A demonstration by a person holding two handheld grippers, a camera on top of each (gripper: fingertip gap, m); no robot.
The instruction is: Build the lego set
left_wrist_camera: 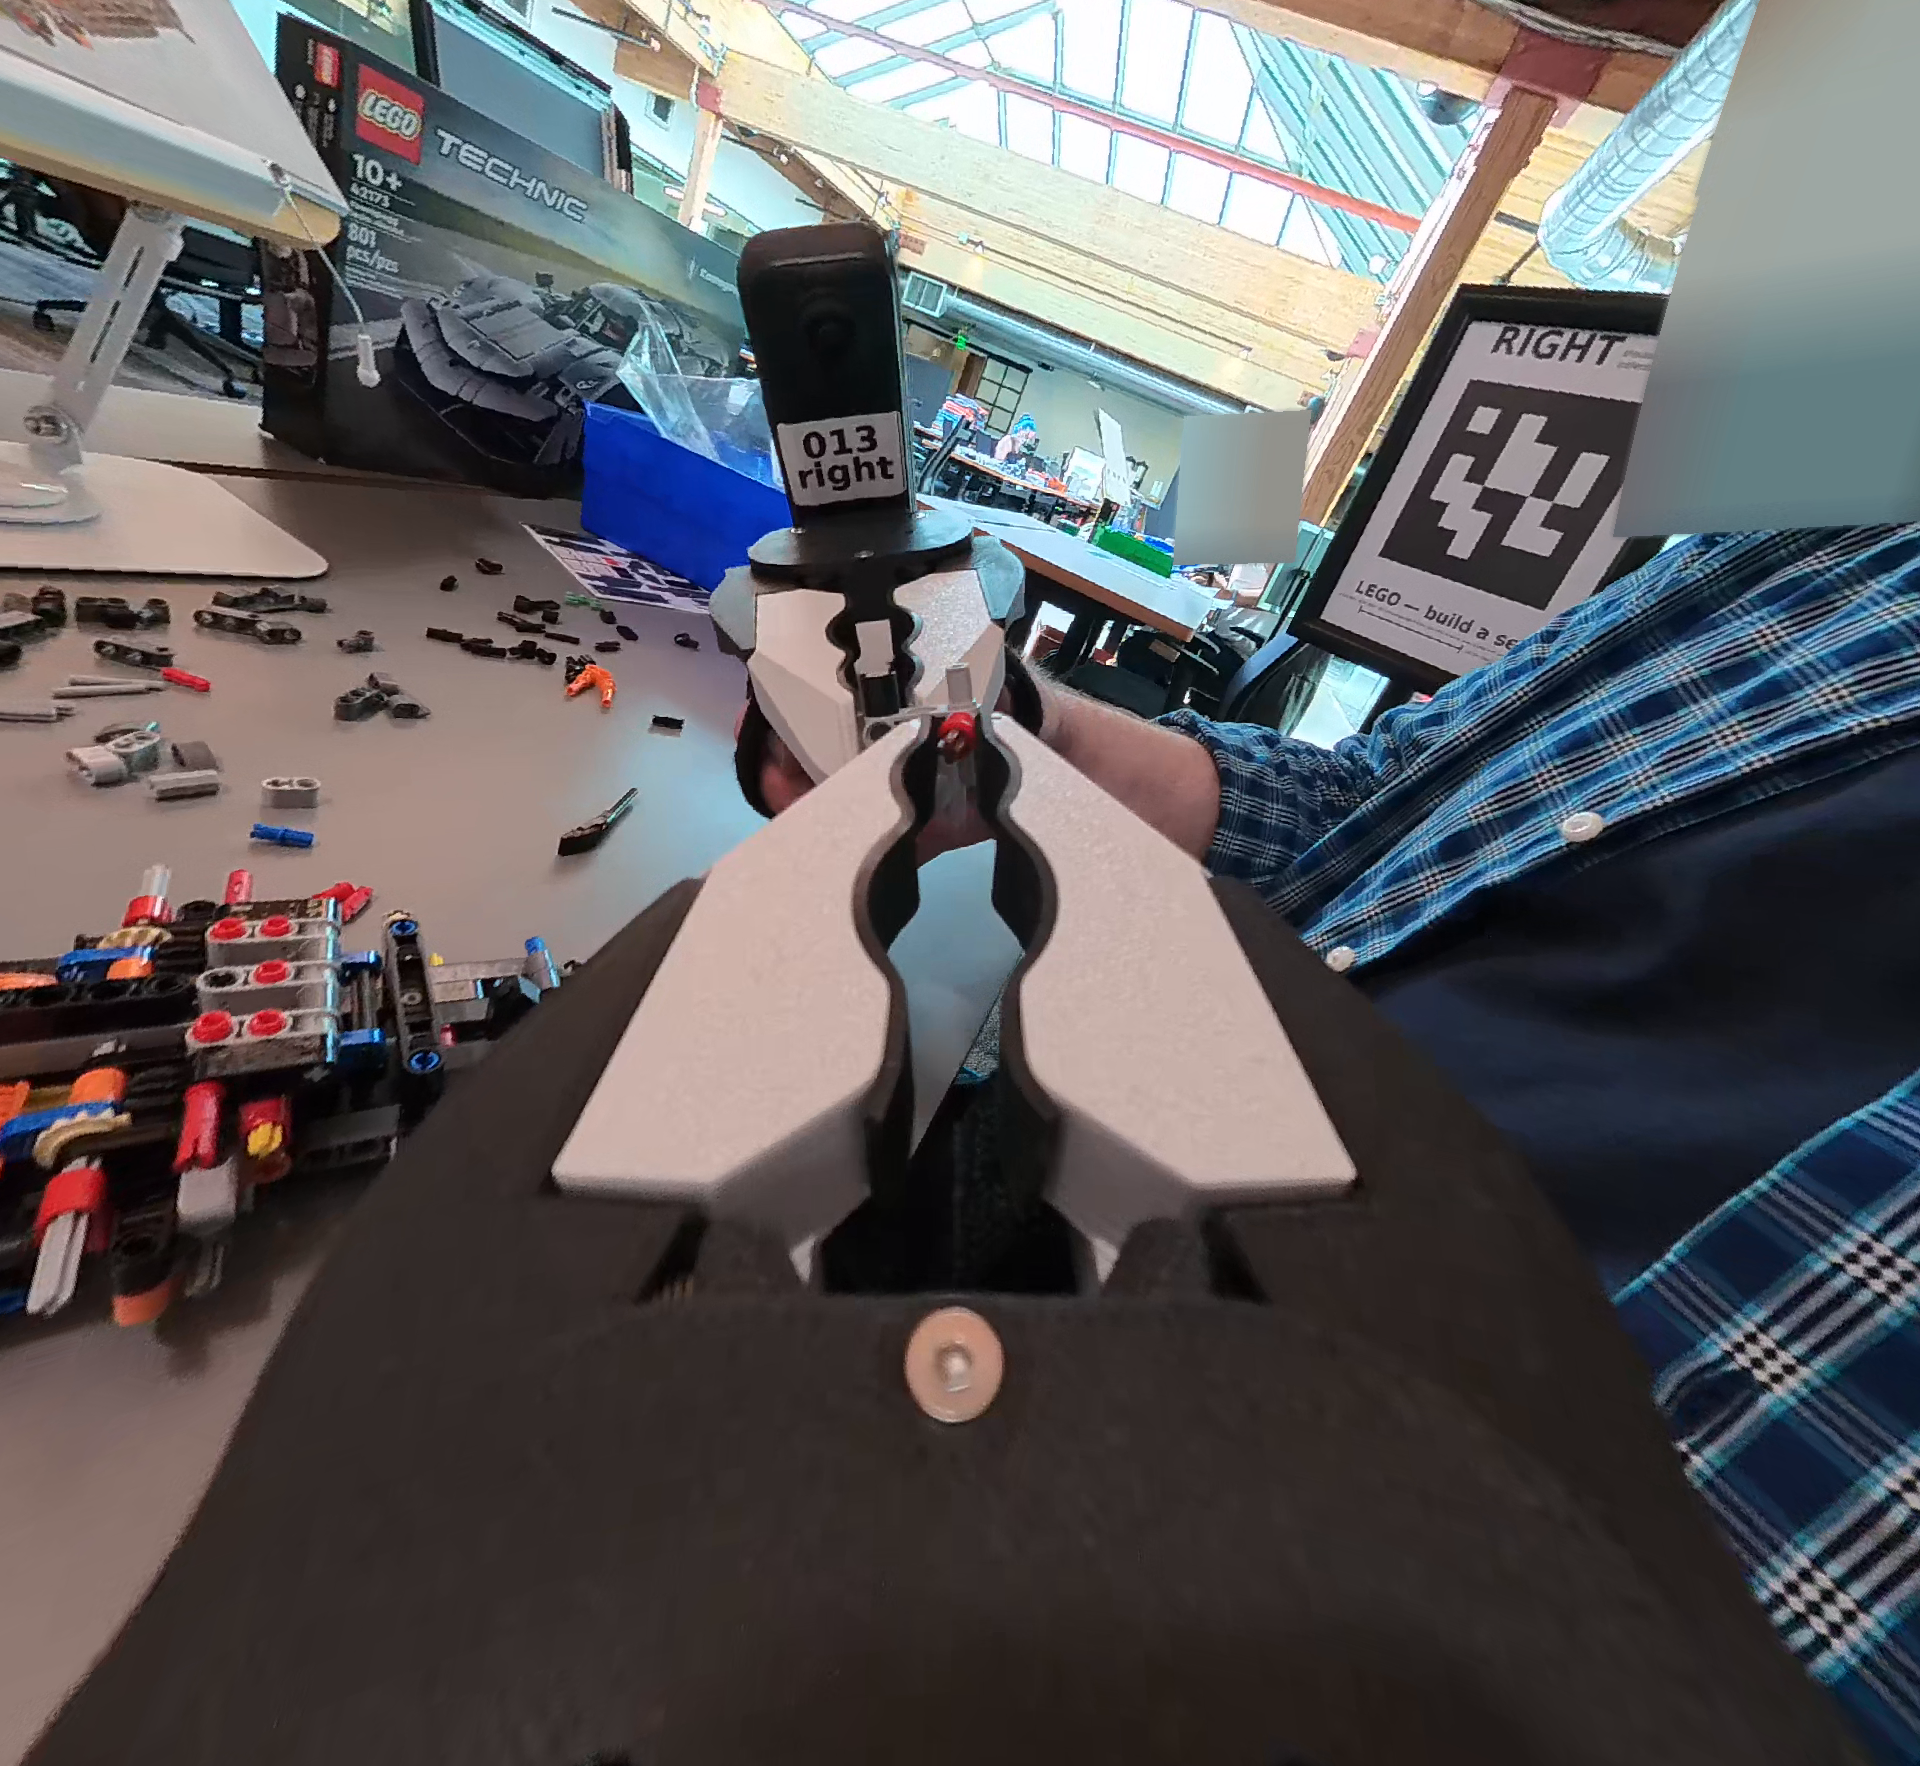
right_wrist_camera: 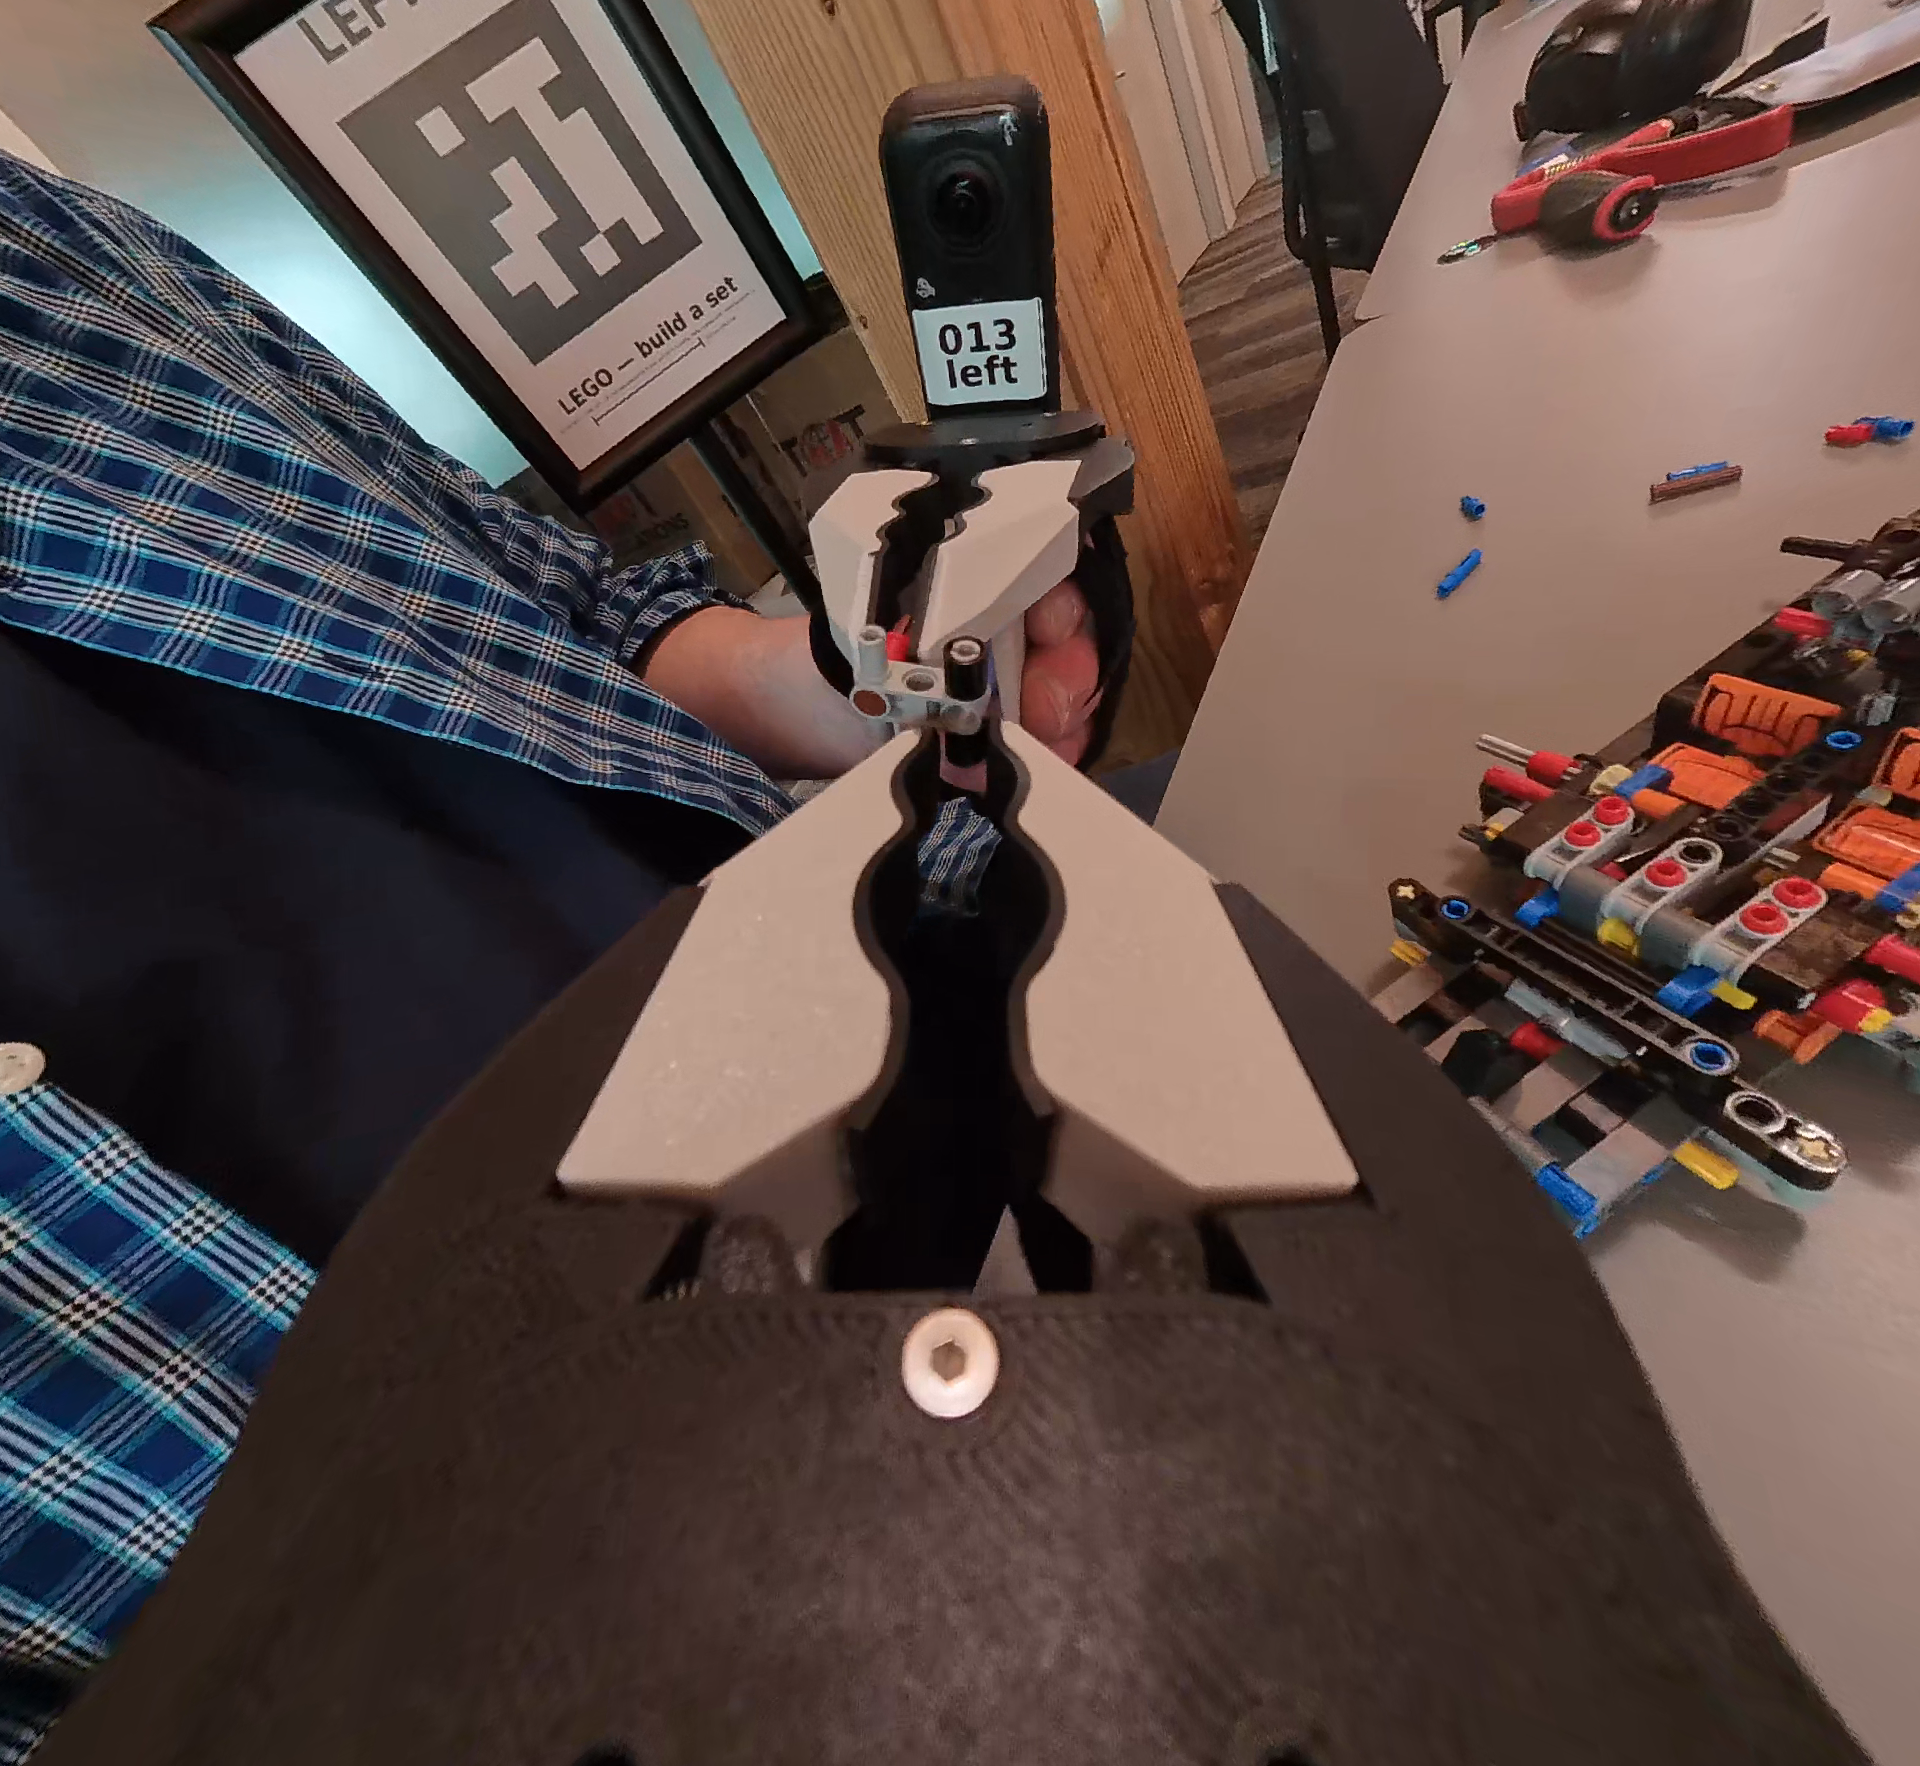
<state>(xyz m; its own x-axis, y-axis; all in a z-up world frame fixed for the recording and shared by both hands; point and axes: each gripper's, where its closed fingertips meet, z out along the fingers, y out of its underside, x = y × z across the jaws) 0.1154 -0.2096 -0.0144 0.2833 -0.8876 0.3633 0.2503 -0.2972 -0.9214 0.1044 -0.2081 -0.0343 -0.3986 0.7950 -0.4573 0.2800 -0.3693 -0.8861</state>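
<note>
Left wrist view: left gripper (left_wrist_camera: 954, 748) has its pale grey fingers pinched together at the tips on a small light-grey lego connector with a red pin (left_wrist_camera: 954, 731), held in the air above the table edge. The right gripper (left_wrist_camera: 883, 677) faces it tip to tip, touching the same piece. Half-built black, red and orange lego chassis (left_wrist_camera: 197, 1020) sits lower left on the grey tabletop (left_wrist_camera: 468, 812); loose black pins (left_wrist_camera: 520, 641) are scattered behind it, with a blue plastic bin (left_wrist_camera: 665, 501) and the dark set box (left_wrist_camera: 468, 282) further back.

Right wrist view: right gripper (right_wrist_camera: 961, 745) is clamped on a short black axle piece (right_wrist_camera: 966, 693) stuck through the connector's end hole. The left gripper's hold looks to be on the grey piece's far side.

Judgement: the step is mating axle and connector. Keep both grippers coaxial and push straight; a slight twist risks popping the piece out of the pinch. Nothing stands between the grippers. The chassis is well apart, to the right in this view.
</note>
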